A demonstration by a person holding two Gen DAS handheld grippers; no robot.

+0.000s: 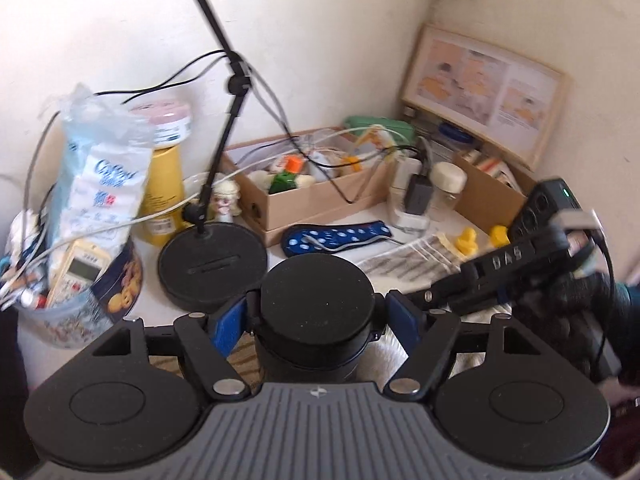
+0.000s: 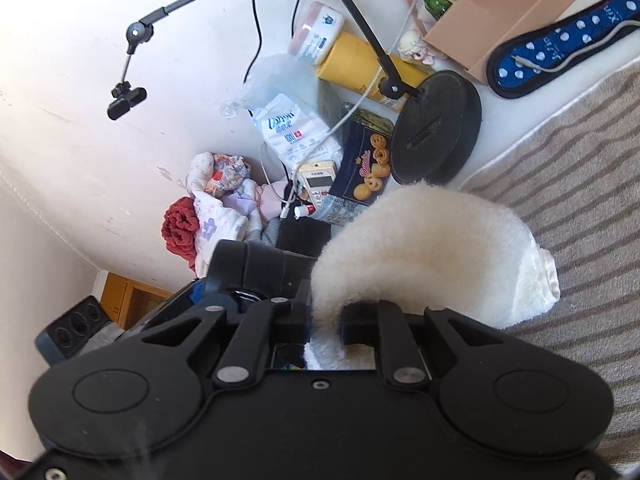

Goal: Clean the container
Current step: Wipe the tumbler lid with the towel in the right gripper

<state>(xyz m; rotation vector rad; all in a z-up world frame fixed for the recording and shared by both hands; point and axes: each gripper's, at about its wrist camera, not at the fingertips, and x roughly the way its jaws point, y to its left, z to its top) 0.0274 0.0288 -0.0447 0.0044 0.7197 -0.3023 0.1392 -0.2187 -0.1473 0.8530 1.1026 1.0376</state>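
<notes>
Two grippers, both gripped on something.
Black-lidded container (image 1: 316, 312) is clamped by the left gripper (image 1: 316, 320) over the striped cloth (image 2: 580, 208), clutter crowding behind; fluffy white cloth (image 2: 432, 240) is pinched in the right gripper (image 2: 326, 320).

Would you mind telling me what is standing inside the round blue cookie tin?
Sticking out of the cookie tin are a white remote control, a white printed packet and loose white cables. Whatever lies deeper is covered by these and the tin's wall.
</notes>
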